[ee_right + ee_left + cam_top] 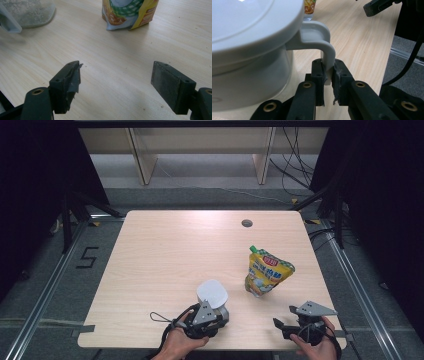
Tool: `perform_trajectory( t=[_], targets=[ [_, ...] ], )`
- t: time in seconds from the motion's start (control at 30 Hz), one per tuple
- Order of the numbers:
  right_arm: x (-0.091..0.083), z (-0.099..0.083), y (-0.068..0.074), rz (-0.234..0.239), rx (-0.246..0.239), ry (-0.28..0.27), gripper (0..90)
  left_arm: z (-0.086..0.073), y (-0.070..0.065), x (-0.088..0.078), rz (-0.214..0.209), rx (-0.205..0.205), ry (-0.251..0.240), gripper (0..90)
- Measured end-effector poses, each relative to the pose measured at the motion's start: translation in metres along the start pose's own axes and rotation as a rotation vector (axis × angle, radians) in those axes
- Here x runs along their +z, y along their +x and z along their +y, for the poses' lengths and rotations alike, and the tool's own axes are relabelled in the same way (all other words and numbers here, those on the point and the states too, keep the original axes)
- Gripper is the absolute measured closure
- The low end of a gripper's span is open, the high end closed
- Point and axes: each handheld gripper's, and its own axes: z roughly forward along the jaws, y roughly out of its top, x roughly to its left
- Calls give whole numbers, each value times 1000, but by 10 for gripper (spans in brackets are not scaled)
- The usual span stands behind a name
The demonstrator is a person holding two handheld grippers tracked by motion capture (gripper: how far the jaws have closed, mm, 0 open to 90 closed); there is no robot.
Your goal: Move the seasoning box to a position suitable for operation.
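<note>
A white lidded cup stands near the table's front edge, left of centre. My left gripper is shut on its curved handle, with both black pads pressed against the handle's lower end. A yellow stand-up pouch with a green cap stands upright to the right of the cup; its base also appears in the right gripper view. My right gripper rests at the front right, short of the pouch. It is open, with bare wood between its jaws.
The light wooden table has a round cable hole at the back right. Its front edge runs just below both hands. Wooden furniture legs and cables lie on the floor beyond. A "5" mark is on the floor at left.
</note>
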Motion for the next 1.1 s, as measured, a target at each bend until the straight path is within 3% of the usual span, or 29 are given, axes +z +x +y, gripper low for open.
perform_trajectory(
  t=[0.07,0.1,0.13,0.3,0.37,0.43,0.57,0.67,0.7,0.8,1.03,1.07,1.1],
  targets=[
    [0,0,1,1,5,-1,249,0,2,-5,6,55,25,797],
    [-2,0,2,1,16,10,249,-1,3,-7,-6,51,33,799],
    [-2,0,0,-10,-16,2,250,-2,4,-10,-6,56,41,802],
    [-2,-2,-1,-4,12,-2,249,-12,11,-26,-35,77,42,812],
    [-2,-2,-2,-14,-5,-5,250,-18,12,-35,-34,98,40,811],
    [-2,-1,-1,9,8,2,253,-22,15,-40,-25,88,25,817],
    [-1,0,2,2,-3,-14,253,-26,21,-49,-24,140,36,817],
    [-1,0,1,9,-13,-20,253,-29,25,-52,-53,142,26,818],
    [-2,0,1,-9,-23,-13,253,-29,28,-54,-59,162,44,817],
    [-3,0,0,-9,-23,-16,253,-32,33,-59,-69,171,38,811],
    [-1,0,2,15,-16,-19,253,-40,44,-71,-31,152,32,815],
    [-1,-1,4,10,5,-13,253,-40,47,-74,-22,159,54,821],
    [-1,-1,4,10,5,-13,253,-42,48,-75,-17,158,44,821]
  ],
)
